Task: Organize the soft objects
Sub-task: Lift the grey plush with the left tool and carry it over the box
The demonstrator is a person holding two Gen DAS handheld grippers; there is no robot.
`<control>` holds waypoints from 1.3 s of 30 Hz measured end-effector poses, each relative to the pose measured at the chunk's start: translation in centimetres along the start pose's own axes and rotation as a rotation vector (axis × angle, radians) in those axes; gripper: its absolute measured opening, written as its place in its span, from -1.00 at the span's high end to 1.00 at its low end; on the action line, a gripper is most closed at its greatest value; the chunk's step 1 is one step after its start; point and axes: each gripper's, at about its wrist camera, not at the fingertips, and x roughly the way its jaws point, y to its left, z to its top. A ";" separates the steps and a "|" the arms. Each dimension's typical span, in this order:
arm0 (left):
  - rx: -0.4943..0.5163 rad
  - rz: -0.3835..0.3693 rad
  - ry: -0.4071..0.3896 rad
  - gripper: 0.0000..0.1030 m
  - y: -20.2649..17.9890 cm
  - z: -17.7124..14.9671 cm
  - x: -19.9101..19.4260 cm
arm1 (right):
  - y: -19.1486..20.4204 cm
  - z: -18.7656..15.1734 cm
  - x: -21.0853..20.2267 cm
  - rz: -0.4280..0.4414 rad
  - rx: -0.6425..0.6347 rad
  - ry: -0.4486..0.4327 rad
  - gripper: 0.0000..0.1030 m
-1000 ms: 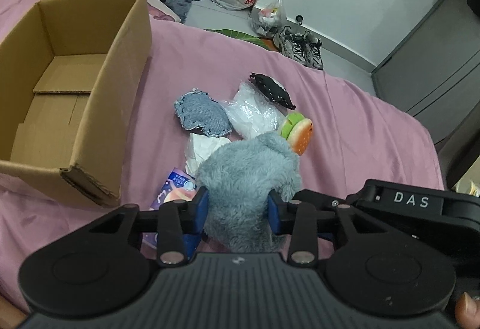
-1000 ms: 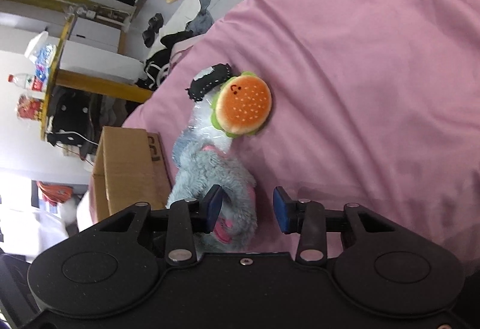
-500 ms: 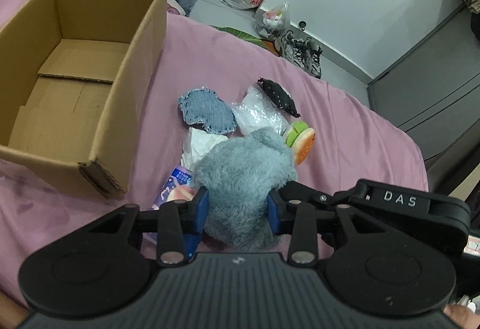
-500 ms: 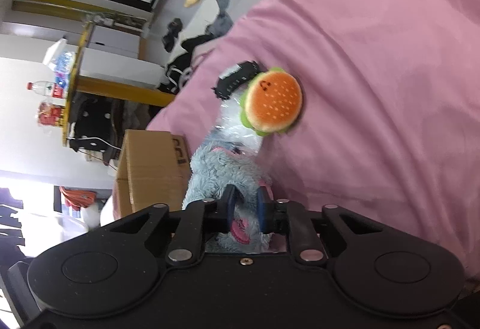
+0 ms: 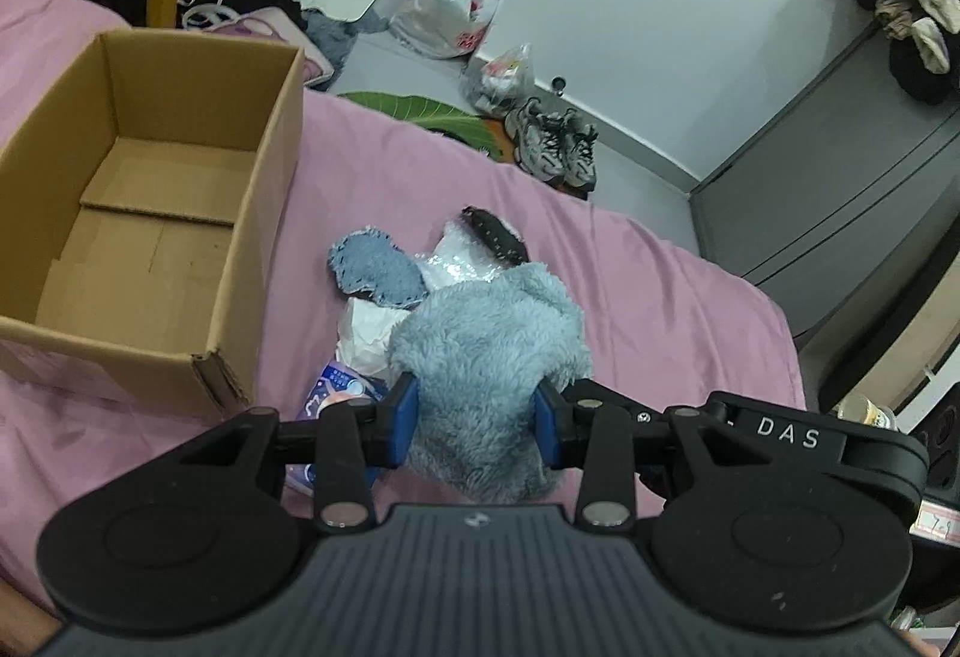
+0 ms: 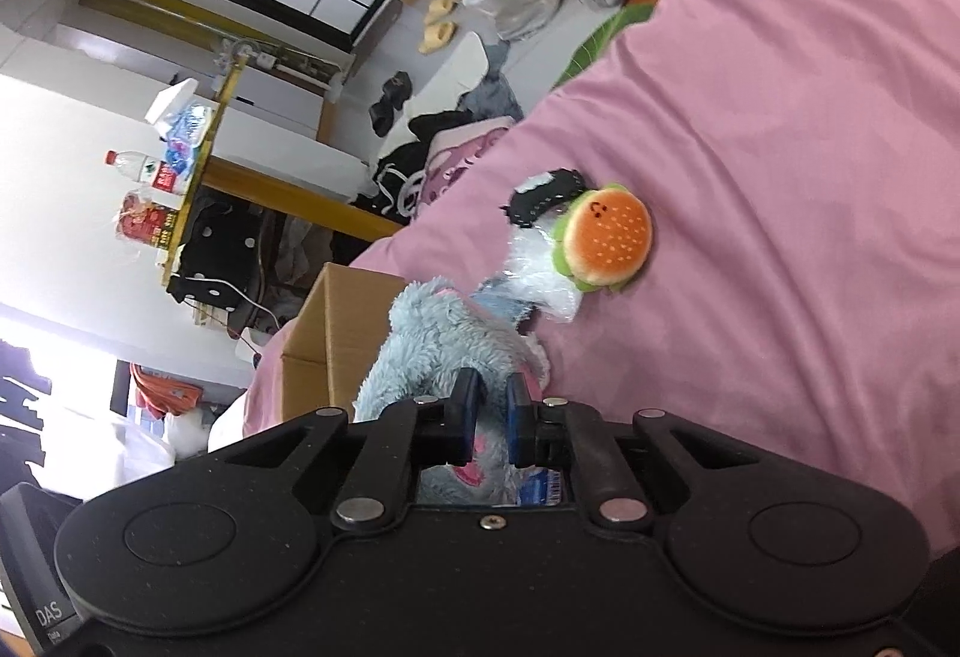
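Your left gripper (image 5: 476,420) clamps the fluffy grey plush (image 5: 486,351) between both blue pads; your right gripper (image 6: 492,420) pinches its edge, beside the cardboard box (image 5: 264,213).

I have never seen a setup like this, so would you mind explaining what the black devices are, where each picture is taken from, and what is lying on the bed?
There is no robot here: a person holds a two-finger gripper in each hand, and each gripper carries a fisheye camera looking forward along its fingers. One picture comes from the left gripper, the other from the right gripper, whose view is tilted sideways. Both are closed on the same fluffy blue-grey plush toy, the left across its body, the right on a thinner part. On the pink bedspread lie a burger plush, a denim patch, a crinkly plastic bag and a dark pouch. An open cardboard box stands to the left.
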 end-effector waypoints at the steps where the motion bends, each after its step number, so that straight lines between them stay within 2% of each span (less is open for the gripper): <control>1: 0.005 0.000 -0.007 0.26 -0.1 0.0 -0.3 | 0.3 -0.1 -0.2 0.000 -0.009 -0.007 0.81; 20: 0.011 -0.043 -0.135 0.26 1.2 1.8 -6.6 | 6.5 -1.3 -1.4 0.059 -0.107 -0.079 0.81; 39: -0.033 -0.048 -0.219 0.26 5.0 4.4 -10.5 | 11.7 -2.5 0.7 0.106 -0.154 -0.103 0.81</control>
